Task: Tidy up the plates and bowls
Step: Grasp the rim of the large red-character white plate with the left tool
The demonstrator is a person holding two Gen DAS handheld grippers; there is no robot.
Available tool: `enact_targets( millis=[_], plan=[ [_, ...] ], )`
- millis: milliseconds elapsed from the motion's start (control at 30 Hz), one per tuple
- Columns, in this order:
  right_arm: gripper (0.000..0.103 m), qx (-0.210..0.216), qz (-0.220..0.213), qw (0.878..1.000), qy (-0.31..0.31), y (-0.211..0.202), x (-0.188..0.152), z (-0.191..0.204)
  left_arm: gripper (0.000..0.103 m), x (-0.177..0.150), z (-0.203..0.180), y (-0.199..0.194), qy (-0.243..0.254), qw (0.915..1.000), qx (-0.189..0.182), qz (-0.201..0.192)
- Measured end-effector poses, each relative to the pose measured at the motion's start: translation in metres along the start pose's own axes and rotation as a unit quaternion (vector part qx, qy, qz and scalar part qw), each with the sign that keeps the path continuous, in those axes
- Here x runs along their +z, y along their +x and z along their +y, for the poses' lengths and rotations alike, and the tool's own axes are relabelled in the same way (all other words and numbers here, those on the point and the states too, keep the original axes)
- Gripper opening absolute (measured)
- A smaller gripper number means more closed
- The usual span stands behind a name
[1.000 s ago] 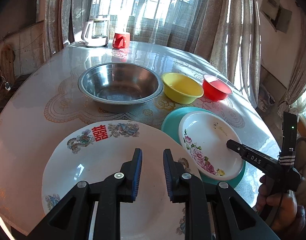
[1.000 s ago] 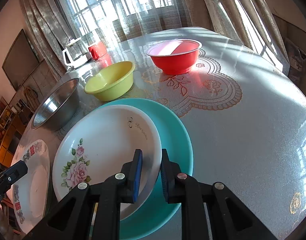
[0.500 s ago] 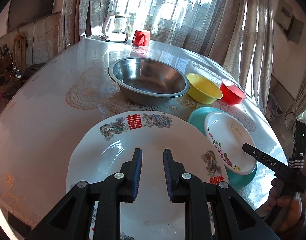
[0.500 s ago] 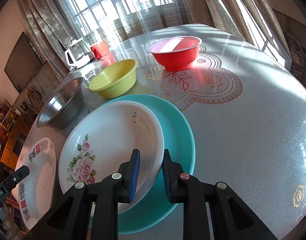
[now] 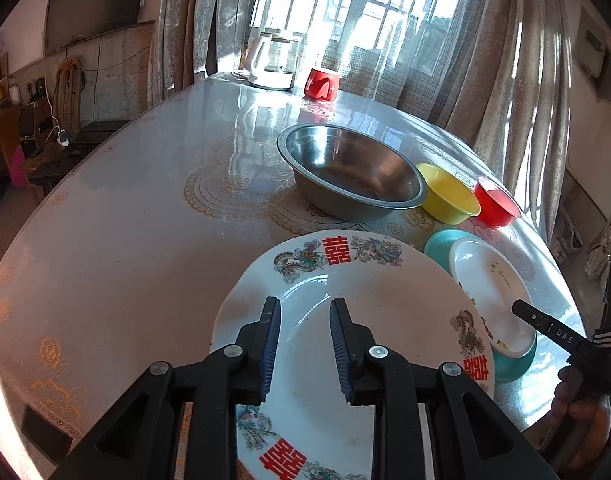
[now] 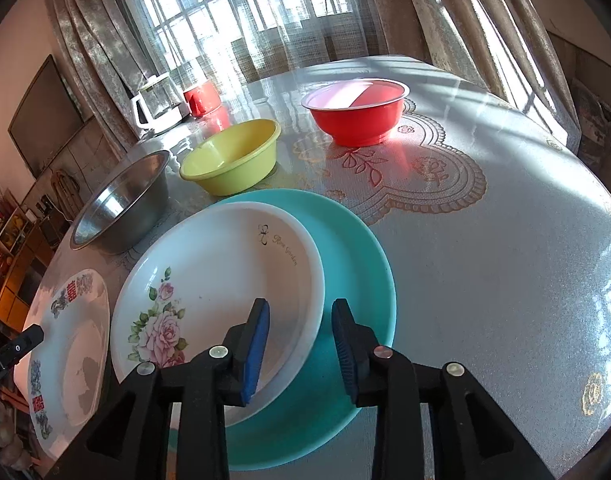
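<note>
The right gripper point(image 6: 300, 344) is opening its jaws around the near rim of the rose plate point(image 6: 209, 276), pads no longer pressing, apparently releasing it now that it is sitting nested in the teal plate point(image 6: 357, 264) at lower centre. The left gripper point(image 5: 304, 346) is hovering over the dragon plate point(image 5: 345, 300) with jaws opening narrowly and nothing between them (likely next for the stack). The steel bowl point(image 5: 351, 168), yellow bowl point(image 5: 445, 194) and red bowl point(image 5: 495, 202) are waiting in a row toward the upper right.
</note>
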State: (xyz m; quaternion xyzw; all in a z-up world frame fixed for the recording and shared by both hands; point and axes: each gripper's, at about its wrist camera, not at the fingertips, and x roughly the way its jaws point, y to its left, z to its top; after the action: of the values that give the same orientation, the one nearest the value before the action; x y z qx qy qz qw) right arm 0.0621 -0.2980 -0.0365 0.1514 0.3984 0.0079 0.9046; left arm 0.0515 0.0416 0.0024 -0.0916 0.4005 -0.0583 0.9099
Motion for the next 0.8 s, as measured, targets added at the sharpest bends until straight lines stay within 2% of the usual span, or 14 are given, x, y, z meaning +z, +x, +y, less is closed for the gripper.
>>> enact_targets(
  millis=[200,267,300,400,433,533,633,667,800],
  plan=[
    [0.037,-0.014,-0.009,1.0,0.007,-0.007,-0.003,-0.004,0.028,-0.002,0.021,-0.006,-0.011,0.9997,0.017,-0.012],
    [0.038,-0.021,-0.022,0.999,0.013,-0.014,-0.003,-0.008,0.032,-0.002,0.027,-0.01,-0.017,0.9993,0.029,-0.017],
    [0.039,-0.022,-0.029,0.999,0.016,-0.018,-0.002,-0.009,0.032,-0.002,0.03,-0.012,-0.022,0.9993,0.022,-0.022],
    [0.039,-0.003,-0.047,0.999,0.026,-0.031,0.001,-0.012,0.035,0.0,0.036,-0.015,-0.031,0.999,0.02,-0.026],
    [0.039,0.017,-0.049,0.998,0.028,-0.035,0.002,-0.011,0.035,0.0,0.038,-0.015,-0.031,0.9989,0.022,-0.026],
    [0.039,0.136,-0.03,0.99,0.022,-0.042,0.002,-0.003,0.035,-0.001,0.042,-0.012,-0.035,0.9988,0.024,-0.023],
    [0.039,0.256,0.01,0.967,-0.006,-0.042,-0.004,0.018,0.035,-0.003,0.045,-0.008,-0.038,0.9988,0.025,-0.015],
    [0.039,0.282,0.027,0.959,-0.018,-0.04,-0.008,0.026,0.035,-0.004,0.046,-0.006,-0.042,0.9988,0.023,-0.01],
    [0.039,0.306,0.076,0.947,-0.056,-0.029,-0.024,0.056,0.035,-0.007,0.049,0.0,-0.051,0.9985,0.019,0.004]
  ],
)
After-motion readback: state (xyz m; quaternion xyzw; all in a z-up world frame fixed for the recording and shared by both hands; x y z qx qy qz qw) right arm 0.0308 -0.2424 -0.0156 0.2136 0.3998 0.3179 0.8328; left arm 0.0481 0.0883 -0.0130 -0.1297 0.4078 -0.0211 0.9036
